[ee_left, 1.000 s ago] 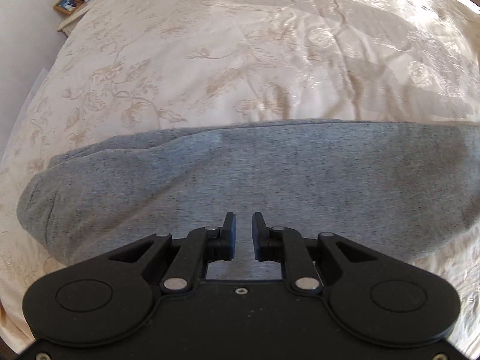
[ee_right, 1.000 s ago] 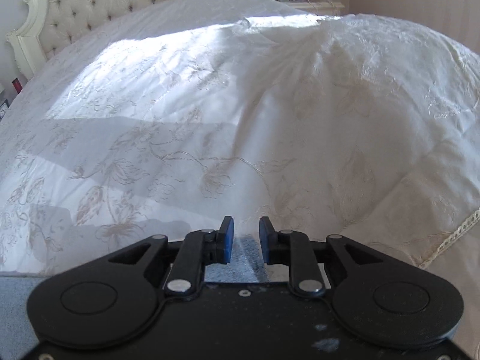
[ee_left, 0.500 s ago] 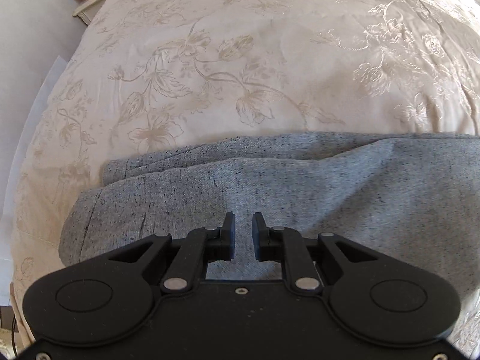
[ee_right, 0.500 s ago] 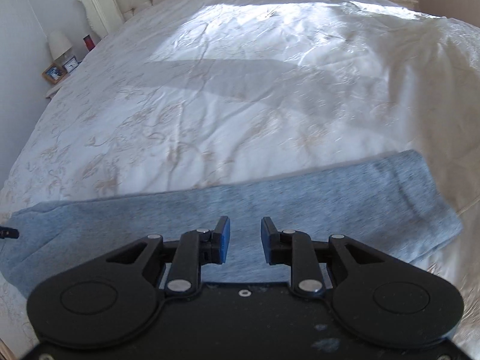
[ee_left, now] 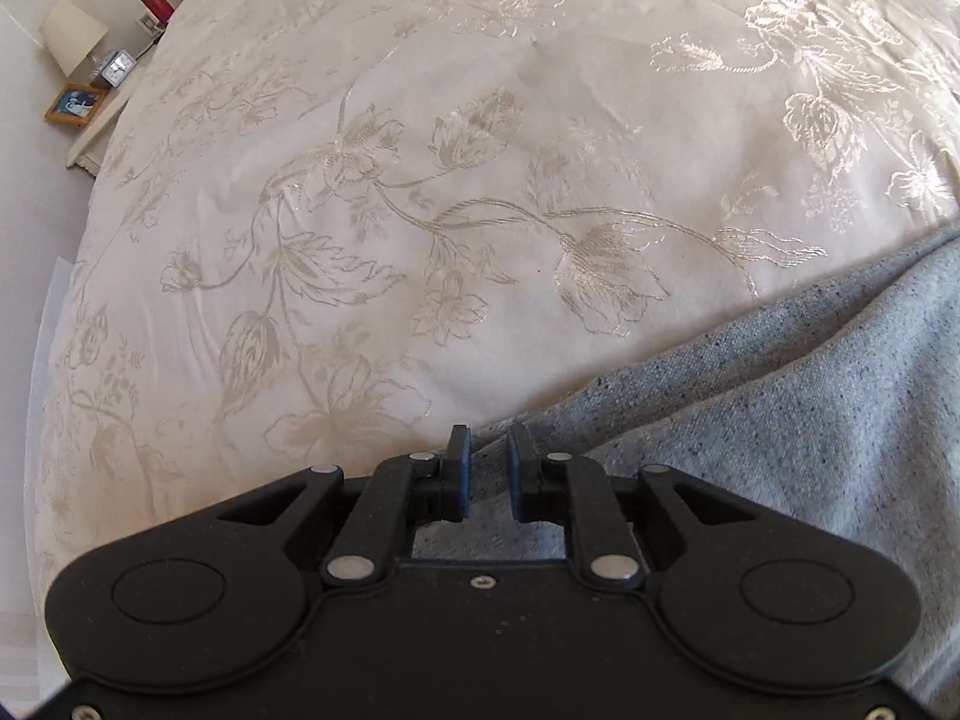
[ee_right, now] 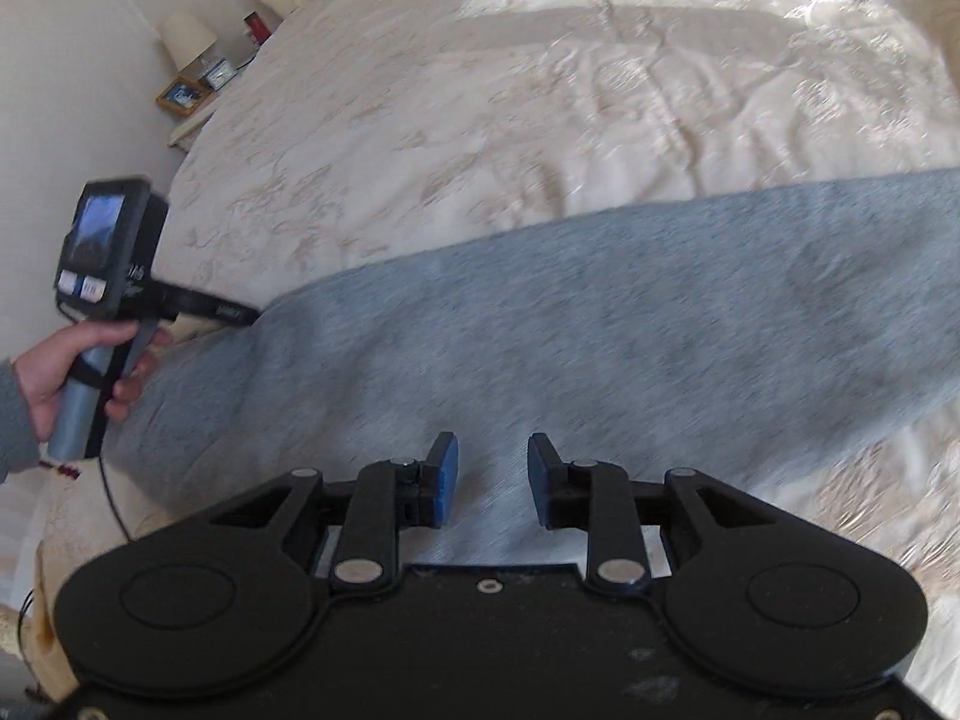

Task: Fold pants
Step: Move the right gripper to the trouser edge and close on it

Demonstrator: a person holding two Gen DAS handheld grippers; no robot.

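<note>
Pants: we count one pair of grey pants [ee_right: 600, 330], lying flat across the cream bedspread [ee_right: 540, 90] as one long band; in the left wrist view we see two layers of its cloth [ee_left: 780, 420], one upon the other
Left gripper: we see the left gripper [ee_left: 487, 468] with its two fingers a little apart and nothing pressed between them; the tips are right at the edge of the pants, with grey cloth showing in the gap, but we cannot tell if they touch it
Left gripper from the other side: in the right wrist view the same tool [ee_right: 240, 315] reaches the left end of the pants, held by one hand [ee_right: 66, 372]
Right gripper: the right gripper [ee_right: 493, 480] has its two blue-padded fingers wide apart, empty, above the middle of the pants; this view is blurred
Bedspread: one, with a flower pattern [ee_left: 456, 228]
Beside the bed: we count one lamp [ee_right: 189, 39], one framed picture [ee_right: 180, 95], one small clock [ee_left: 118, 66] and one red thing [ee_left: 156, 2] that we cannot identify
</note>
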